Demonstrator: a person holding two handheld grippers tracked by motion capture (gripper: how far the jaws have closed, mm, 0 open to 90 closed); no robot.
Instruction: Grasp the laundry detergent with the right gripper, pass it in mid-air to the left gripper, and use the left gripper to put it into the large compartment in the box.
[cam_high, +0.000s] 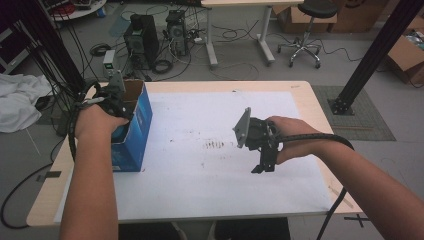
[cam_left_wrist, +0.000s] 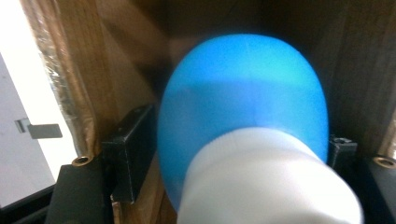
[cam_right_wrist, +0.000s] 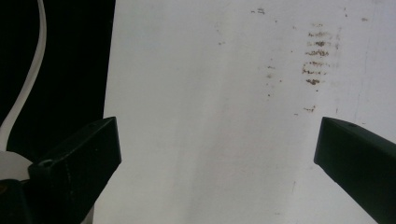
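Wooden table (cam_high: 310, 100) bearing a white sheet (cam_high: 210, 185) with a patch of dark scuff marks (cam_high: 214, 145) near its middle. Beyond the table's far edge: two computer towers (cam_high: 142, 40) among cables, a white desk (cam_high: 240, 30), a wheeled stool (cam_high: 305, 35). Left of it: crumpled white cloth (cam_high: 17, 97).

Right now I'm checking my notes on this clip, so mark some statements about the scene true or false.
1. The left claw is at the open top of the blue box. True.
2. A blue and white object sits between the left claw's jaws. True.
3. The right claw holds a cup. False: its jaws stand wide apart with nothing between them.
4. The box stands at the table's right edge. False: it stands near the left edge of the white sheet.
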